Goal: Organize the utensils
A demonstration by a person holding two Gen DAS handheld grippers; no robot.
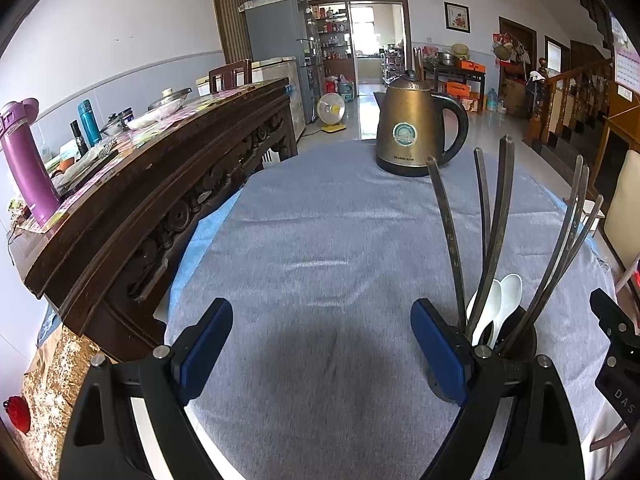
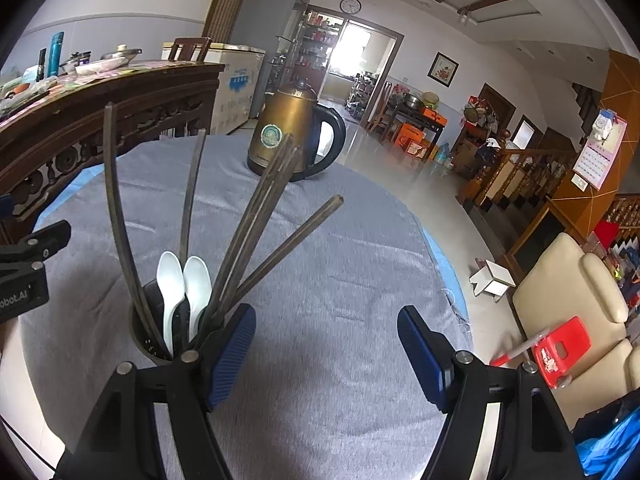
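The left claw is released, its blue pads spread wide over bare grey cloth with nothing between them. The right claw is likewise released and empty, angled down at the same cloth. Between the two claws stands a dark round holder, upright on the desk: it sits just behind the left claw's right finger and just behind the right claw's left finger. In the holder stand several long dark chopsticks, fanning outward, and two white spoons side by side with bowls up. Farther back on the cloth, well apart from the holder, stands a bronze electric kettle with a black handle. A carved dark wooden sideboard runs along the desk's left.
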